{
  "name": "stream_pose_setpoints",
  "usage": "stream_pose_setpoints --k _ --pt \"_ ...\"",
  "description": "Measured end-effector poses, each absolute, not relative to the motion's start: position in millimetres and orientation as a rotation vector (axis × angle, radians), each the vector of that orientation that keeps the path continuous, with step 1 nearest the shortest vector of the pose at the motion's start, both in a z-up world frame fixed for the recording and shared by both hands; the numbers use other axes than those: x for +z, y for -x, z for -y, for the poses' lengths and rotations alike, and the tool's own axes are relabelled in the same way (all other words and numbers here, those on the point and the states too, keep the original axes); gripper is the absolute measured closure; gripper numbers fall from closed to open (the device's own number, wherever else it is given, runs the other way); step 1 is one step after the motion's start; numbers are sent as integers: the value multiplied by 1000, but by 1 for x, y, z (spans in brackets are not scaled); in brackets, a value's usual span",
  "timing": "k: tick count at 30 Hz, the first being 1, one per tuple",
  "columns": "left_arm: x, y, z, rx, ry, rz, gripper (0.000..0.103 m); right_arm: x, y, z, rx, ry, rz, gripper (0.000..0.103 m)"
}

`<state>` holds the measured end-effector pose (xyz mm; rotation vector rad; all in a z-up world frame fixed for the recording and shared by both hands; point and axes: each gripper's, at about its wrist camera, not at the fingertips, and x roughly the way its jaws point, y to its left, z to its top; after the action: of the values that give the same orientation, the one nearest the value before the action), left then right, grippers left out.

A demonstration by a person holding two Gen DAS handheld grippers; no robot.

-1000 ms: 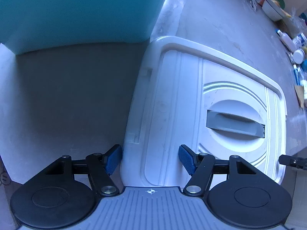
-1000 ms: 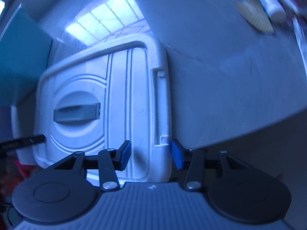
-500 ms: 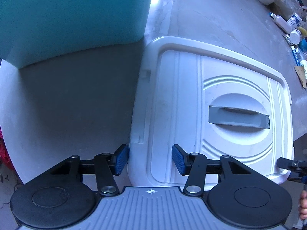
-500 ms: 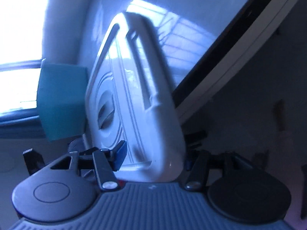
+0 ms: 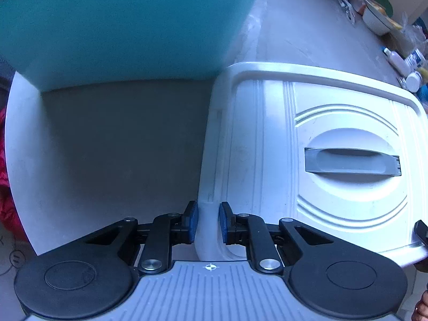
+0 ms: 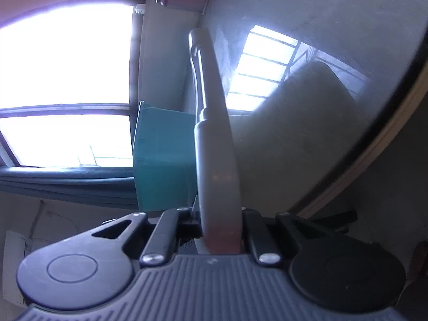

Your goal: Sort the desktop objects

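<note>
A white plastic lid [image 5: 267,144] with a grey recessed handle [image 5: 350,160] lies on the grey table. My left gripper [image 5: 208,223] is shut on the lid's near left rim, its blue pads [image 5: 192,220] pressing both sides. In the right wrist view the same white lid [image 6: 214,139] appears edge-on and runs up between the jaws. My right gripper [image 6: 220,226] is shut on that opposite rim. A teal storage box [image 5: 120,24] stands just behind the lid on the left, and the teal box [image 6: 163,157] also shows beside the lid in the right wrist view.
Bottles, a white jar and a bowl [image 5: 374,18] crowd the far right of the table [image 5: 302,26]. Red fabric [image 5: 4,174] hangs past the table's left edge. A bright window [image 6: 67,80] and the table's dark edge [image 6: 369,139] fill the right wrist view.
My left jaws closed from wide open onto the lid's rim. The right gripper has rolled steeply, so the lid has gone from flat to edge-on in its view, and it has clamped the rim.
</note>
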<state>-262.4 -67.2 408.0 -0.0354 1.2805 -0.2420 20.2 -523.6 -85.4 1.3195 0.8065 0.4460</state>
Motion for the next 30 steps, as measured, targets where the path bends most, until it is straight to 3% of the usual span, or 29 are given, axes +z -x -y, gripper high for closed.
stream_pose_setpoints --k 6,8,14,18,26,29,30 --pt "434 284 60 -243 38 -1268 87 -73 -28 519 460 -1321 -804 91" --pt "442 287 57 -262 57 -1269 103 -69 -29 514 467 -1309 -803 91" --pt "446 308 58 -241 -11 -1291 103 -77 -15 490 463 -1294 -806 91" --pt "450 317 55 -191 -99 -1344 98 -80 0 501 478 -1311 -792 90" --pt "493 349 22 -162 73 -1355 95 -94 15 510 466 -1321 -820 91" --pt "516 360 13 -166 60 -1323 86 -96 15 510 464 -1311 -837 92" --pt "518 361 5 -167 51 -1309 76 -97 15 510 463 -1308 -843 92"
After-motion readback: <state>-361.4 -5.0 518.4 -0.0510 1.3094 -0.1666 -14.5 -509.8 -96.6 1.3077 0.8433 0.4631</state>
